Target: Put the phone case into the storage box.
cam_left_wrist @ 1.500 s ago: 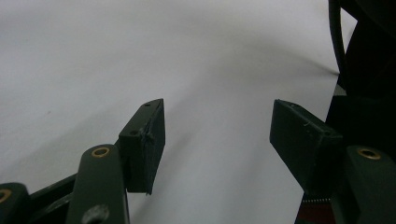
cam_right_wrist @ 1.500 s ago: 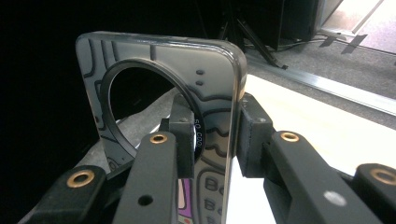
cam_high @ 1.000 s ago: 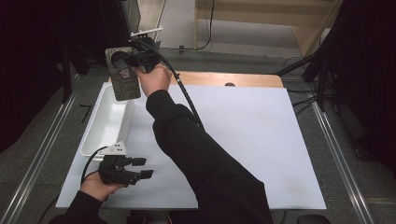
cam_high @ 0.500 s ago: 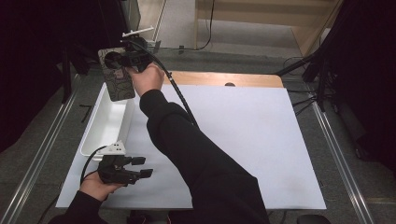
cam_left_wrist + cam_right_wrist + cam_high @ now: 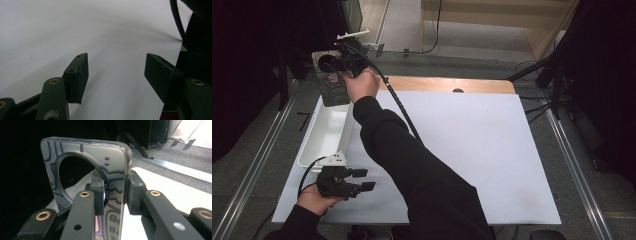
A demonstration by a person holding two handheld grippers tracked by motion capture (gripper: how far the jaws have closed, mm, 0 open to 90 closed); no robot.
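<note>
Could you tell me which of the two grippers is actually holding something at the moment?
The right gripper, raised beyond the white tray, is clamped on a grey phone case; the left gripper sits open over the white table cover.

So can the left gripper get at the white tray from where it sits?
Probably yes: the left gripper, jaws open and holding nothing, rests on the table just short of the white tray's near end, with nothing between them.

Left tongs [image 5: 116,75] wide open, hovering over white table sheet [image 5: 75,30].
</note>
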